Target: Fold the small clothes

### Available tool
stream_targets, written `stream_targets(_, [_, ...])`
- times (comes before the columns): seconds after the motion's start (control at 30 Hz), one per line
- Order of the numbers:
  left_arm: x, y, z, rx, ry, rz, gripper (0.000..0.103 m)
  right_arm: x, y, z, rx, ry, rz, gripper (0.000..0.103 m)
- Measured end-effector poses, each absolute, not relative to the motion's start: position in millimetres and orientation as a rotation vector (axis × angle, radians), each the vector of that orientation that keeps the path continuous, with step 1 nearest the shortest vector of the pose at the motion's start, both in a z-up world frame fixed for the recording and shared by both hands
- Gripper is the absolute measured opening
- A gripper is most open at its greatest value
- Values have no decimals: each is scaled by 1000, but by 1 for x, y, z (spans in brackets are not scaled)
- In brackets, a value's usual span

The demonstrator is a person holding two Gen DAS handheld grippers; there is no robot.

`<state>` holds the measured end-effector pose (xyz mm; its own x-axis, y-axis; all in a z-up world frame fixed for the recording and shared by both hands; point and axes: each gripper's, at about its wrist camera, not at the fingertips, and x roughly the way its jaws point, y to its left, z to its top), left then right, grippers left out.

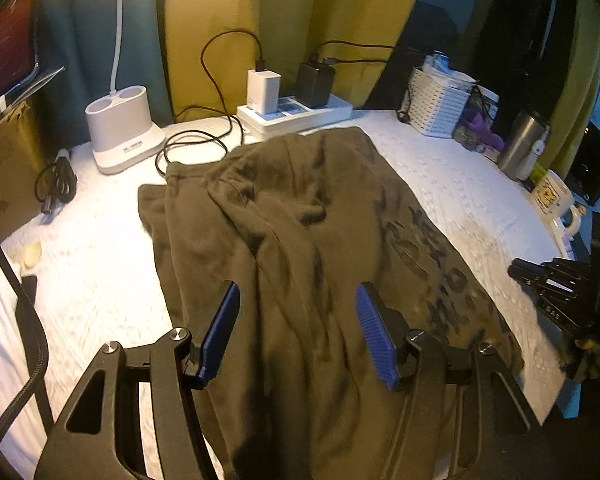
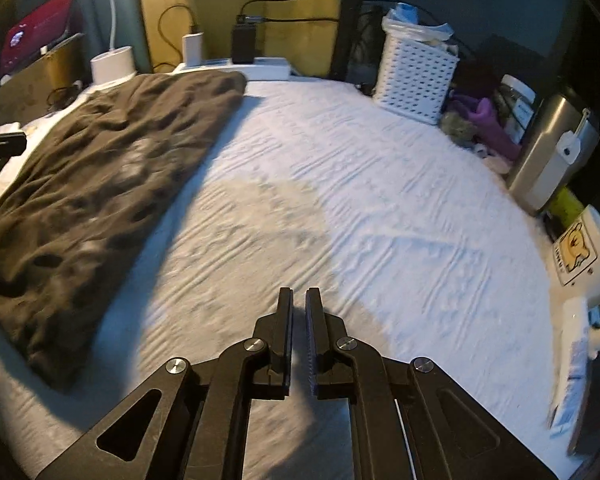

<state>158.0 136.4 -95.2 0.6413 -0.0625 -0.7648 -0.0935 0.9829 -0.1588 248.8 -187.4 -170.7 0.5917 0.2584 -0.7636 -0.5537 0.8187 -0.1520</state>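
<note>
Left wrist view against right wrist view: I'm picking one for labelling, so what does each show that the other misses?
Only the left wrist view shows the open left tool over the garment and a coiled black cable. Only the right shows the nearly closed, empty right tool over bare sheet. Both share the dark garment, white basket and power strip.

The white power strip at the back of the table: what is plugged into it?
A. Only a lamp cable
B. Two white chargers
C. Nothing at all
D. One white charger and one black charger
D: on the power strip stand a white charger and a black charger, each with a dark cable.
</note>
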Motion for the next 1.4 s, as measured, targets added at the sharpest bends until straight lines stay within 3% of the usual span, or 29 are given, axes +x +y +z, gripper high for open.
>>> stream_targets(0.03, [161, 138, -96, -189, 875, 20, 60, 252, -188, -170, -407, 801, 478, 16])
stream_targets(0.07, [165, 139, -97, -186, 873, 22, 60, 255, -189, -170, -421, 788, 451, 31])
stream_targets(0.1, [170, 142, -98, -183, 877, 29, 60, 259, -190, -170, -442, 768, 400, 59])
stream_targets(0.17, [180, 147, -102, -182, 879, 40, 60, 268, -196, -171, -454, 753, 335, 94])
stream_targets(0.6, [242, 186, -124, -253, 907, 11, 58, 307, -192, -172, -288, 861, 453, 95])
stream_targets(0.63, [242, 186, -123, -240, 900, 1, 51, 310, -187, -171, -286, 859, 464, 95])
stream_targets(0.67, [243, 185, -122, -216, 895, -10, 25, 312, -182, -170, -284, 856, 473, 95])
stream_targets(0.7, [245, 185, -122, -206, 898, -17, 7, 313, -177, -169, -282, 856, 483, 95])
stream_targets(1.1, [244, 206, -92, -122, 800, 35, 5, 343, -121, -157, -208, 818, 621, 95])
stream_targets(1.4, [247, 215, -111, -85, 859, 61, 5, 374, -96, -152, -126, 839, 717, 95])
